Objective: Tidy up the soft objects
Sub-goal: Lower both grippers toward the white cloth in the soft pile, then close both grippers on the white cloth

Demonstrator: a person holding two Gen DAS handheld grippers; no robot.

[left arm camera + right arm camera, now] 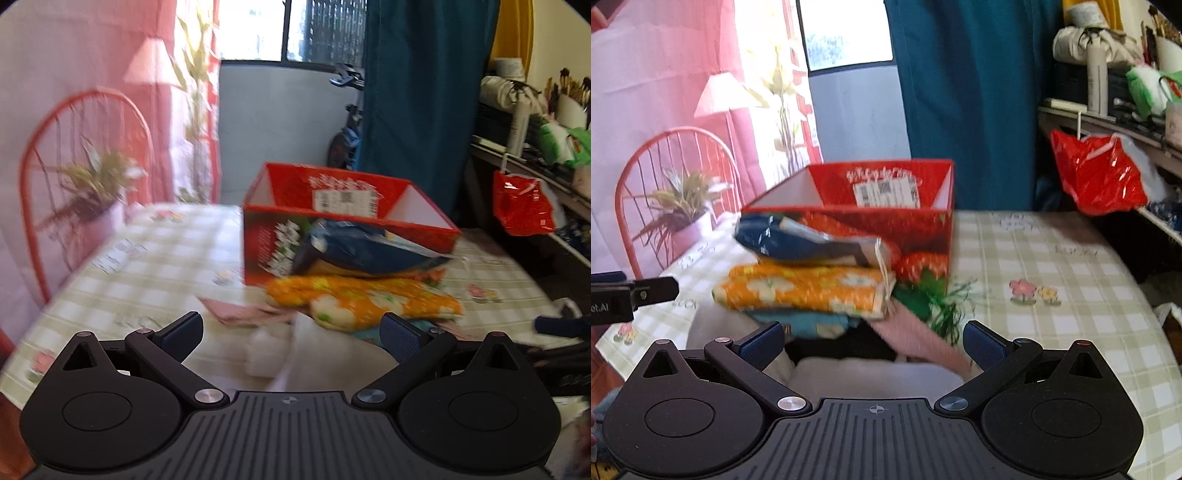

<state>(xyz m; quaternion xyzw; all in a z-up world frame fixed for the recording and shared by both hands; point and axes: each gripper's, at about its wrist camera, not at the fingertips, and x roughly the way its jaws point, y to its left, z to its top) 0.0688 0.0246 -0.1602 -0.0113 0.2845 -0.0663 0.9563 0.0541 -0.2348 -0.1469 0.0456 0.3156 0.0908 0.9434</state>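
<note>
box (343, 206) contents hidden | cloth pile (809, 288) motion-blurred | label (886, 192) unreadable

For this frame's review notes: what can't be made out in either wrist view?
- Red box floor: hidden by its front wall in both views.
- Its label: motion blur makes the print unreadable.
- Lowest cloths under the orange floral cloth: covered by the stack and the right gripper.
- Left gripper: nothing between its fingers; white cloth beneath is blurred.

Window-lit (255, 29), motion-blurred, fisheye-warped
</note>
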